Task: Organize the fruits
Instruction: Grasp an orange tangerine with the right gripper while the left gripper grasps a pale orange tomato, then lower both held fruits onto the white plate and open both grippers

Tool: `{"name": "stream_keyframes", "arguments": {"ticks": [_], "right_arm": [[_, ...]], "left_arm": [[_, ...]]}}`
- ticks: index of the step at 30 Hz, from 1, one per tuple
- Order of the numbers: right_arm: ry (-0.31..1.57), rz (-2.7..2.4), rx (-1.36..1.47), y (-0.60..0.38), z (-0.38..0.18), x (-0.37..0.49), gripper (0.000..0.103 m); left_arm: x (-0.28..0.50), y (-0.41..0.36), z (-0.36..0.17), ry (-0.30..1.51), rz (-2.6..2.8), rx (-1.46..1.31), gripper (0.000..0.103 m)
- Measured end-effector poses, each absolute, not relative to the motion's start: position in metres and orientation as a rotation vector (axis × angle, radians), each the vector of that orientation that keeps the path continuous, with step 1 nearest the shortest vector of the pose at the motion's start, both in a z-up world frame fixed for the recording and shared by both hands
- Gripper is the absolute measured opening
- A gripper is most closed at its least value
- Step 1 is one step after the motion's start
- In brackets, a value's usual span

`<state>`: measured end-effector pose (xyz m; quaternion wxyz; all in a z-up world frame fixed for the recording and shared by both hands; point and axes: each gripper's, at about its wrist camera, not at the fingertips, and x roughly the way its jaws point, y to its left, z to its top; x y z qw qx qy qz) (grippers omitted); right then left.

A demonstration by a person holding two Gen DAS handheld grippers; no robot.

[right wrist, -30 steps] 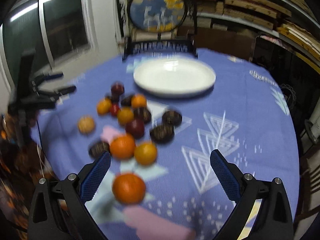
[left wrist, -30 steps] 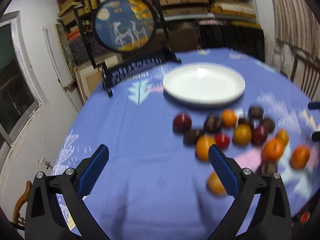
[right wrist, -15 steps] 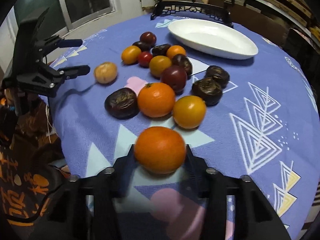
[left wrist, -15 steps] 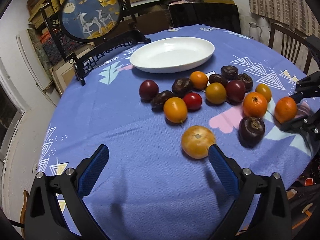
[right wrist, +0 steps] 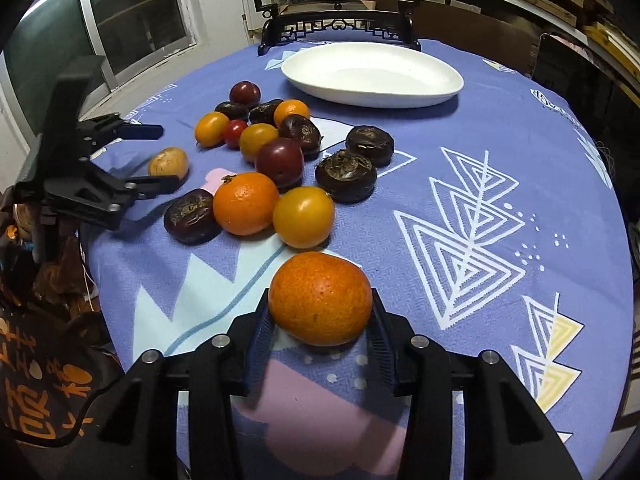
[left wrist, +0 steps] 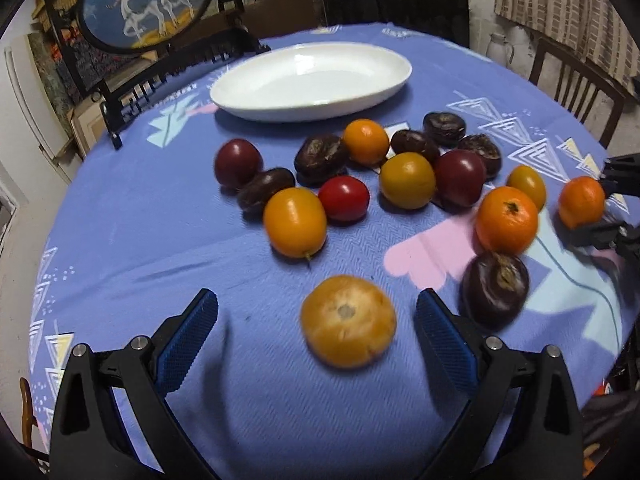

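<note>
Several fruits lie on a blue patterned tablecloth [left wrist: 160,240]: oranges, yellow and red tomatoes, dark purple fruits. An empty white oval plate [left wrist: 312,80] stands behind them; it also shows in the right wrist view [right wrist: 372,76]. My left gripper [left wrist: 316,328] is open, its jaws on either side of a pale yellow-brown fruit [left wrist: 348,320], not touching it. My right gripper [right wrist: 320,320] is shut on an orange [right wrist: 320,298] at the near table edge. That orange shows in the left wrist view [left wrist: 582,202] too.
A round painted screen on a black stand [left wrist: 144,0] stands behind the plate. Wooden chairs [left wrist: 576,80] stand at the table's right. A window [right wrist: 132,8] and stacked shelves line the walls. The table edge drops off near both grippers.
My left gripper has moved forward and lower, so the pale fruit now sits between its open jaws. My right gripper closed on the orange half a second ago and still holds it.
</note>
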<state>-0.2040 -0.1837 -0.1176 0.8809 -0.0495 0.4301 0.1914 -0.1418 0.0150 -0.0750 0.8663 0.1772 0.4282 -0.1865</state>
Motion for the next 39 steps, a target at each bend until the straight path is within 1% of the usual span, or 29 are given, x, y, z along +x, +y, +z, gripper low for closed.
{"name": "stream_keyframes", "arguments": {"ticks": [1, 2, 3, 4, 5, 6, 7, 9, 17, 18, 19, 20, 21, 29, 34, 39], "right_arm": [[0.896, 0.392, -0.105, -0.184, -0.118, -0.204, 0.046], [0.899, 0.398, -0.101, -0.184, -0.118, -0.204, 0.054], [0.885, 0.398, -0.090, -0.186, -0.116, -0.206, 0.064], [0.868, 0.393, -0.086, -0.188, -0.114, -0.208, 0.068], [0.855, 0.388, -0.085, -0.190, -0.112, -0.209, 0.075], [0.847, 0.387, -0.085, -0.192, -0.110, -0.211, 0.078], [0.837, 0.391, -0.081, -0.195, -0.108, -0.212, 0.078], [0.834, 0.390, -0.077, -0.197, -0.109, -0.215, 0.079], [0.841, 0.394, -0.095, -0.188, -0.117, -0.205, 0.079], [0.847, 0.393, -0.095, -0.187, -0.118, -0.203, 0.077], [0.857, 0.391, -0.111, -0.185, -0.120, -0.200, 0.072], [0.866, 0.396, -0.123, -0.184, -0.122, -0.199, 0.047], [0.874, 0.402, -0.130, -0.183, -0.123, -0.198, 0.045], [0.835, 0.381, -0.117, -0.191, -0.113, -0.201, 0.045], [0.868, 0.371, -0.134, -0.191, -0.124, -0.196, 0.045], [0.833, 0.395, -0.145, -0.195, -0.099, -0.182, 0.045]], "left_arm": [[-0.140, 0.014, -0.077, 0.902, -0.381, 0.369, 0.097], [-0.138, 0.013, -0.078, 0.903, -0.371, 0.365, 0.094], [-0.136, 0.014, -0.079, 0.904, -0.372, 0.354, 0.078], [-0.135, 0.018, -0.077, 0.916, -0.396, 0.316, 0.064], [-0.134, 0.021, -0.076, 0.936, -0.415, 0.284, 0.058], [-0.133, 0.023, -0.076, 0.943, -0.422, 0.271, 0.052], [-0.133, 0.025, -0.076, 0.943, -0.421, 0.270, 0.046], [-0.136, 0.030, -0.076, 0.936, -0.412, 0.275, 0.040], [-0.144, 0.072, -0.072, 0.948, -0.331, 0.246, 0.040], [-0.144, 0.077, -0.072, 0.951, -0.321, 0.238, 0.040], [-0.145, 0.081, -0.071, 0.953, -0.309, 0.230, 0.039], [-0.144, 0.083, -0.071, 0.954, -0.304, 0.226, 0.039], [-0.144, 0.083, -0.071, 0.955, -0.303, 0.222, 0.039], [-0.136, 0.060, -0.067, 0.936, -0.335, 0.227, 0.039], [-0.133, 0.046, -0.073, 0.945, -0.316, 0.262, 0.039], [-0.122, 0.045, -0.053, 0.926, -0.315, 0.272, 0.039]]}}
